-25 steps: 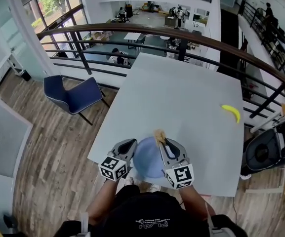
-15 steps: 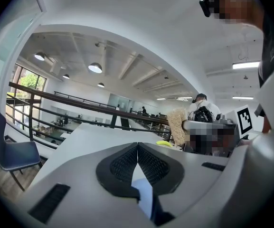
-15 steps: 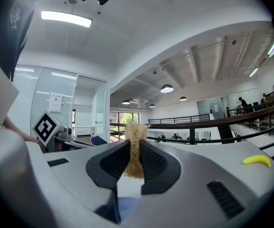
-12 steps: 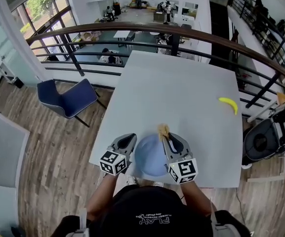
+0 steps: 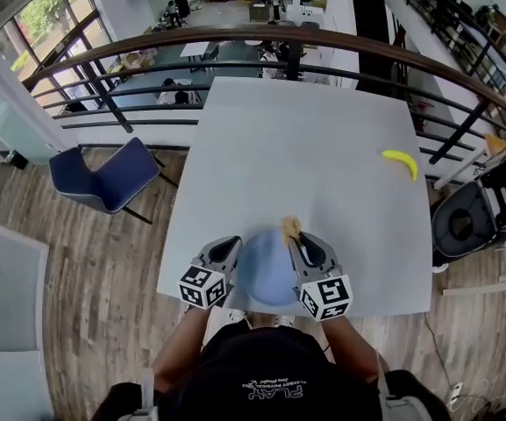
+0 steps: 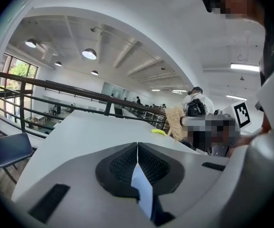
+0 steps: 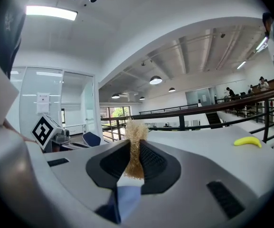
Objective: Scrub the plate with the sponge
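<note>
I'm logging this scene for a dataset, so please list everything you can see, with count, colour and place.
table: 1, pale grey, centre
plate: 1, blue, at table's near edge
sponge: 1, tan, by plate's far-right rim
banana: 1, yellow, table's far right
chair: 1, blue, floor left of table
railing: 1, dark, beyond table
left hand-held gripper: 1, grey, shut on plate rim
right hand-held gripper: 1, grey, shut on sponge
</note>
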A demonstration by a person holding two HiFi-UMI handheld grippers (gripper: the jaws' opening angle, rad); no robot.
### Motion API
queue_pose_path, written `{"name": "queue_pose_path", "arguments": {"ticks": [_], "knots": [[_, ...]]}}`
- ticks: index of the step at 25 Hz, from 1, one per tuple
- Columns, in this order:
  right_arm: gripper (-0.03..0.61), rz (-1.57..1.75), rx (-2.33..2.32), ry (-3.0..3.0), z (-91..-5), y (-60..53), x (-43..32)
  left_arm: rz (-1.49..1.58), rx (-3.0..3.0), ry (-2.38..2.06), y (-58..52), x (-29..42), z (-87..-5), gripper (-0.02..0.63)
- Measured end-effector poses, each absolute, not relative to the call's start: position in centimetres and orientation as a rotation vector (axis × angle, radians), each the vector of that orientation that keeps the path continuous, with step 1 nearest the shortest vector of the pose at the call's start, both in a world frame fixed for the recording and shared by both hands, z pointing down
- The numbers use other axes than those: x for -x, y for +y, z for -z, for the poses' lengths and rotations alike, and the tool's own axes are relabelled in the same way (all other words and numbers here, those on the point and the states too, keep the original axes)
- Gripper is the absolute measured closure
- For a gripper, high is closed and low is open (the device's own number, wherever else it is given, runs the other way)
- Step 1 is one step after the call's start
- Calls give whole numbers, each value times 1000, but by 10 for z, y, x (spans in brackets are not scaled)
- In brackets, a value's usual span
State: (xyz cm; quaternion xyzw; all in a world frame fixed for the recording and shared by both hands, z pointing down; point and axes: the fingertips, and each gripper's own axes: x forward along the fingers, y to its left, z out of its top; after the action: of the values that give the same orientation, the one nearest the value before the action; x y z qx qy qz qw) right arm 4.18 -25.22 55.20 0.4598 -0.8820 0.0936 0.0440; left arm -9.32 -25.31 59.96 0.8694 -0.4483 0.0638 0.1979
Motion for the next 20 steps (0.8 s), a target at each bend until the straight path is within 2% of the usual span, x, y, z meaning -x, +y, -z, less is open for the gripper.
{"name": "queue_pose_path", "arguments": {"ticks": [20], "knots": [[511,-480,-1346,-2573,-646,-247,-25,-383,-2135,-1195,-243,103,-724,594]]}}
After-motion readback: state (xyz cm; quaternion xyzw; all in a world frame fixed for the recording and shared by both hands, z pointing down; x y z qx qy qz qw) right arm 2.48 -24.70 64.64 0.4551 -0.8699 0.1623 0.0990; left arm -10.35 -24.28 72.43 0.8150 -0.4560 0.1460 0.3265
